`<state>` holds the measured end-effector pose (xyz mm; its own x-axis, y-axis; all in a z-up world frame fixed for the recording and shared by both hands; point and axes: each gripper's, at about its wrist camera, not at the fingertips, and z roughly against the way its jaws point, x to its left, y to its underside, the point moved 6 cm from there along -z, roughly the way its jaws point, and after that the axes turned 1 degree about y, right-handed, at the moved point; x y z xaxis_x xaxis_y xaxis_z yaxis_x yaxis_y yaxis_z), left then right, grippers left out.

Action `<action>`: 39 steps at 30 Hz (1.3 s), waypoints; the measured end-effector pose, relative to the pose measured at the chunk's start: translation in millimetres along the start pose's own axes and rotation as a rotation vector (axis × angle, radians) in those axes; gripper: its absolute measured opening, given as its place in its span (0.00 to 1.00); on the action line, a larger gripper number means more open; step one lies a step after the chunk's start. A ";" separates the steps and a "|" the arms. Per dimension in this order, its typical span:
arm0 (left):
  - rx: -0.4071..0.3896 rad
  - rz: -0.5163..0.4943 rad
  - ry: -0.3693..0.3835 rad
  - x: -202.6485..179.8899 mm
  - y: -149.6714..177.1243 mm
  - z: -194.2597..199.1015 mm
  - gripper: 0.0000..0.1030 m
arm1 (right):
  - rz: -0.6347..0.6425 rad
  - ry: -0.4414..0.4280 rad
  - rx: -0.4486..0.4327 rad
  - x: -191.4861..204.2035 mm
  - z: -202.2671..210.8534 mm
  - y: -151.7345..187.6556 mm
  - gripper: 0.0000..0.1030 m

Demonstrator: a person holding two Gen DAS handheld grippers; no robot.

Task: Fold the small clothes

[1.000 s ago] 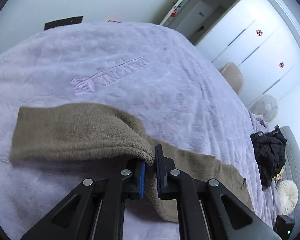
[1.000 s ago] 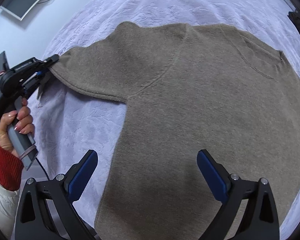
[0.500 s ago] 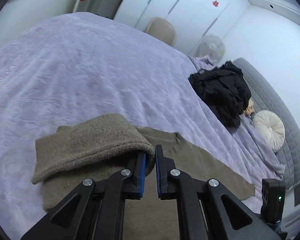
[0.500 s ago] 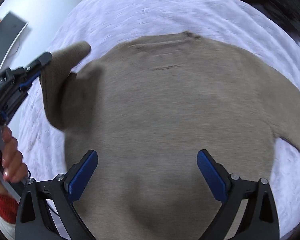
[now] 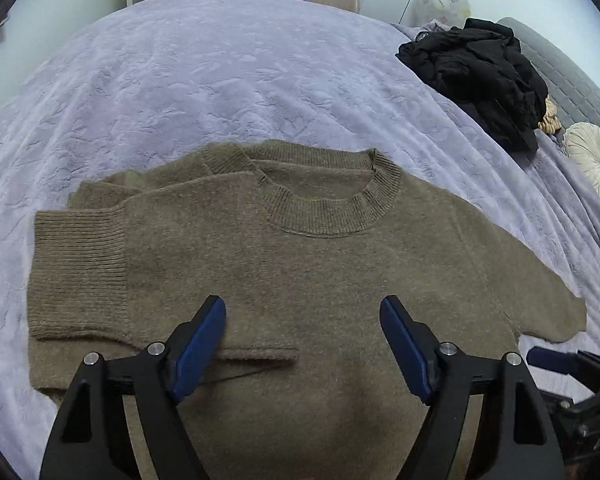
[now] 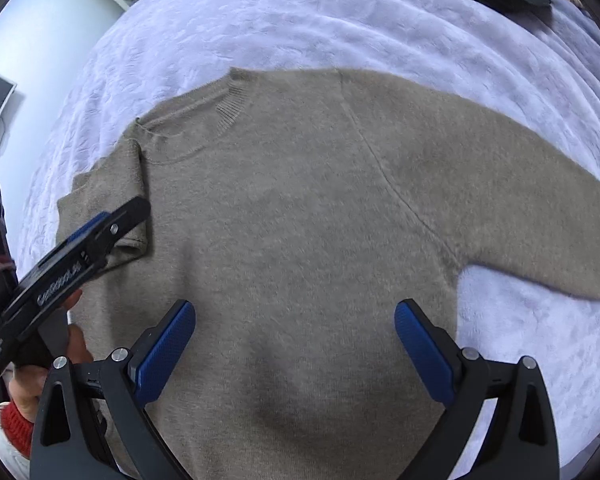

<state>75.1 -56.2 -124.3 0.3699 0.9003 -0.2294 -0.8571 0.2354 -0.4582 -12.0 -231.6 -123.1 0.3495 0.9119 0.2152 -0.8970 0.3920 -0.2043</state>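
Left wrist view: sweater [image 5: 308, 264] lies flat on bed [image 5: 204, 80], hem cut off behind left tongs [image 5: 302, 344], neck pointing away, one sleeve folded across chest, other stretched out sideways. Left tongs just spread apart, nothing betw them. Right tongs [image 6: 294, 344] also wide apart & empty over sweater body. Bare bed beyond collar; black clothes [image 5: 480, 76] well off at far right edge

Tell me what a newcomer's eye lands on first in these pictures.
A taupe knit sweater fills the middle, spread on the lavender bedspread with one sleeve folded across its chest. Both the left gripper and right gripper hang open above it. A black jacket lies heaped at the bed's far edge.
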 end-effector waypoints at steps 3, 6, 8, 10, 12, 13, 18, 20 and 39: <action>-0.053 0.011 -0.014 21.9 3.2 38.1 0.78 | 0.115 -0.048 -0.061 26.8 6.3 -15.1 1.00; -0.088 0.064 -0.093 62.2 12.3 68.9 0.78 | 0.279 -0.085 -0.121 74.6 11.0 -30.4 1.00; -0.088 0.112 -0.174 96.1 24.3 80.3 0.78 | 0.402 -0.051 -0.106 113.4 2.5 -37.2 1.00; -0.066 0.141 -0.240 122.3 36.9 82.4 0.78 | 0.529 0.014 -0.129 153.5 -8.6 -42.3 1.00; -0.020 0.176 -0.290 145.3 50.7 75.9 0.78 | 0.627 0.028 -0.151 190.2 -20.9 -42.7 0.99; -0.002 0.192 -0.301 153.7 56.8 71.7 0.78 | 0.673 0.020 -0.160 208.7 -28.0 -42.0 0.98; 0.046 0.211 -0.315 168.3 71.6 48.9 0.78 | 0.893 0.058 -0.165 265.9 -71.2 -26.9 0.78; 0.055 0.226 -0.320 167.5 70.0 38.4 0.78 | 0.944 0.082 -0.124 275.8 -92.1 -19.8 0.72; 0.079 0.256 -0.359 168.4 67.8 27.7 0.78 | 0.047 -0.043 -0.290 64.1 -16.8 -77.9 0.14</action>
<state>69.3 121.5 -170.3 0.0058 1.0000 -0.0078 -0.9347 0.0026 -0.3555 84.8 -201.6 -109.4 0.2920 0.9265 0.2376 -0.7952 0.3732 -0.4778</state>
